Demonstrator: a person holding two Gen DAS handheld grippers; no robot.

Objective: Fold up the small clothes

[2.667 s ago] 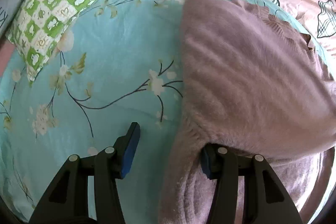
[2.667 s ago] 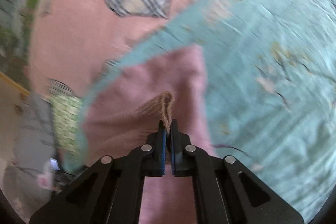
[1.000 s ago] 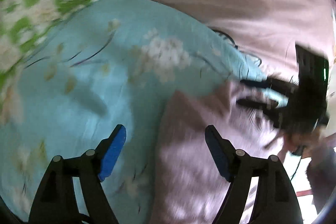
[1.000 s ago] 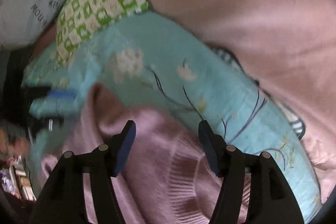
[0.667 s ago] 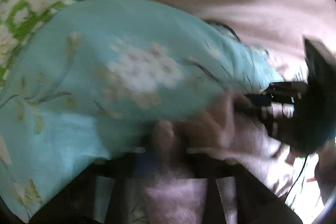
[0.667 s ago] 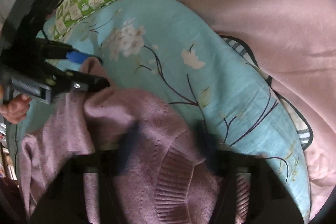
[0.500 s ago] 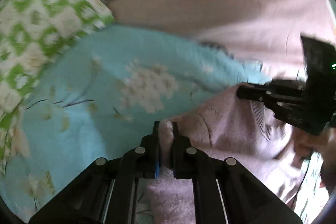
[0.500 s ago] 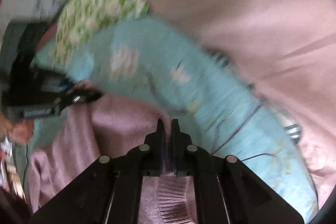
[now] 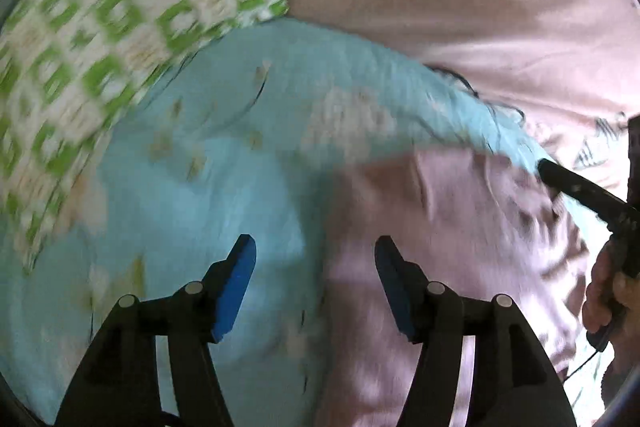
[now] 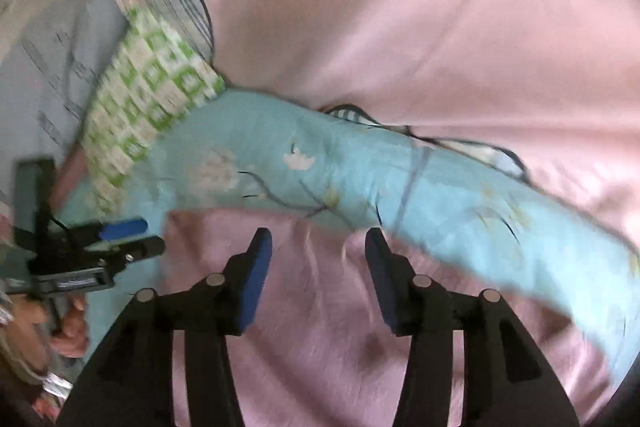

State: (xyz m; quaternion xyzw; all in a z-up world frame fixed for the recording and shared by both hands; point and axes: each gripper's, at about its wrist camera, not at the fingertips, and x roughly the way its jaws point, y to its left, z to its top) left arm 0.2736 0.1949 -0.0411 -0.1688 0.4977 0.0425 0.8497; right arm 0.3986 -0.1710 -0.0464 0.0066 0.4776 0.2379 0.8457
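Mauve sweater (image 9: 440,267) is lying on the light-blue floral quilt (image 9: 224,163) spread over the bed. Both claws are hovering just above it, tipped down toward the fabric. The left claw (image 9: 315,283) is gaping wide, gripping nothing, one finger over quilt, the other over knit. The right claw (image 10: 319,279) is likewise spread and empty above the sweater. Only the right view is showing the grey lettered pillow (image 10: 60,67) beyond the green-checked pillow (image 10: 148,91); pink bedding (image 10: 400,7) is lying behind.
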